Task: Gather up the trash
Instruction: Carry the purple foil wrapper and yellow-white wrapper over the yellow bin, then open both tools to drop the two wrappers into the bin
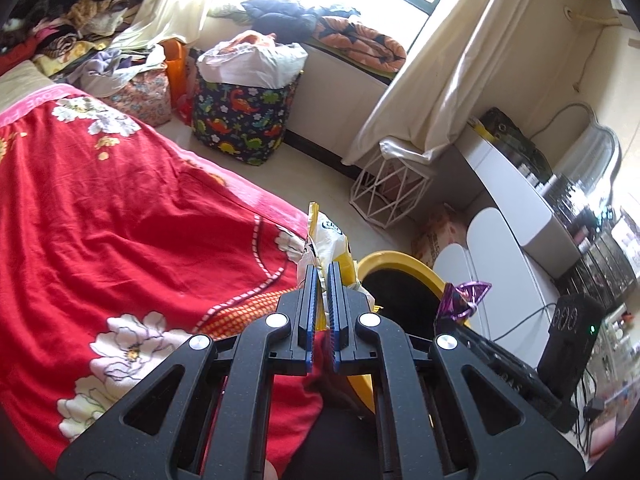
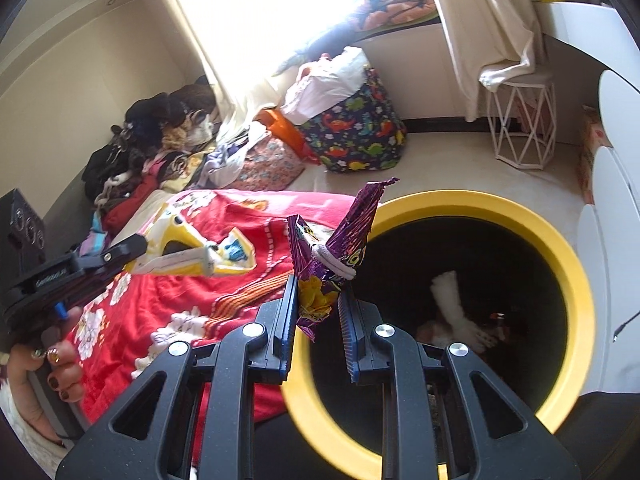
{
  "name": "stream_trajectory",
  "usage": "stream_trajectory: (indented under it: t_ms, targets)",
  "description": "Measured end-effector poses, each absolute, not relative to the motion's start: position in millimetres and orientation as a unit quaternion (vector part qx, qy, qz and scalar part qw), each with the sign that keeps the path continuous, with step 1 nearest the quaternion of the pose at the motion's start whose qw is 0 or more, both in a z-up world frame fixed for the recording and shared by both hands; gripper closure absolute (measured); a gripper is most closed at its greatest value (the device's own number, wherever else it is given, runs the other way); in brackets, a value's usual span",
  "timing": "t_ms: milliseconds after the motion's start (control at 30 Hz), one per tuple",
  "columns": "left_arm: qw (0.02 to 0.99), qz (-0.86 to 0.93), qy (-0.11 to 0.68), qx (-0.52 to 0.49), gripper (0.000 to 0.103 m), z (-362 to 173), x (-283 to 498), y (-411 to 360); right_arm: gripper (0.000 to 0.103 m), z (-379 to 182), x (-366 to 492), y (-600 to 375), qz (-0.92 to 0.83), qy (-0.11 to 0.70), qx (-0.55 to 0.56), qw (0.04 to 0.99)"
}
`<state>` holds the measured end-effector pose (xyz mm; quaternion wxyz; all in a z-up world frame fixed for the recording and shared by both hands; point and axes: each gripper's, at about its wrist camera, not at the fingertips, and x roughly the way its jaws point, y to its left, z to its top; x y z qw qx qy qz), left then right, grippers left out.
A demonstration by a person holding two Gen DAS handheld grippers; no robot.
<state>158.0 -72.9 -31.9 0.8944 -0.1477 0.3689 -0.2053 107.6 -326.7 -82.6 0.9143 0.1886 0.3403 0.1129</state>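
The right tongs (image 2: 318,308) hang at the lower centre of the right wrist view, right at the left rim of the yellow-rimmed bin (image 2: 568,264), with the purple snack wrapper (image 2: 336,240) between the two fingers. The gap there is fairly wide and the crumpled foil seems to touch mainly the left finger, so whether the wrapper is firmly pinched or already loosening cannot be told; its place at the lip of the dark opening suggests it is meant to drop in. Inside the bin, white crumpled trash (image 2: 452,304) lies at the bottom. The left tongs (image 1: 324,280) sit at the lower centre of the left wrist view, clenched on a yellow-and-white snack bag (image 1: 330,240) that stands up between the narrow fingers. This bag is held over the edge of the bed with the red floral blanket (image 1: 120,220), just beside the bin's rim, probably waiting its turn so both pieces go in at one stop. Since the bin's mouth is wide and close, releasing should need little aiming, though light foil may cling to the ridged pads.
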Motion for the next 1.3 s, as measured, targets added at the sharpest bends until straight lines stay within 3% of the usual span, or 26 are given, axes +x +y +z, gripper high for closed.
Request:
stream_trajectory:
  t_ms: [967,1033,1100,1167,1233,1300]
  targets:
    - [0.859,-0.284,0.423,-0.052,0.100,-72,154,-185,0.081,-111,108,-399,0.039,0.389,0.218,0.894]
    - [0.858,-0.282,0.426,-0.048,0.090,-74,155,-188,0.068,-111,108,-401,0.036,0.390,0.221,0.893]
    - [0.860,-0.280,0.424,-0.046,0.063,-74,154,-188,0.061,-111,108,-403,0.034,0.390,0.224,0.892]
    - [0.864,-0.278,0.417,-0.040,0.063,-71,152,-188,0.060,-110,107,-403,0.031,0.390,0.222,0.893]
    - [0.868,-0.275,0.411,-0.034,0.056,-69,149,-187,0.053,-110,106,-403,0.030,0.390,0.222,0.893]
    - [0.871,-0.272,0.407,-0.034,0.042,-66,147,-185,0.050,-109,104,-403,0.030,0.388,0.223,0.894]
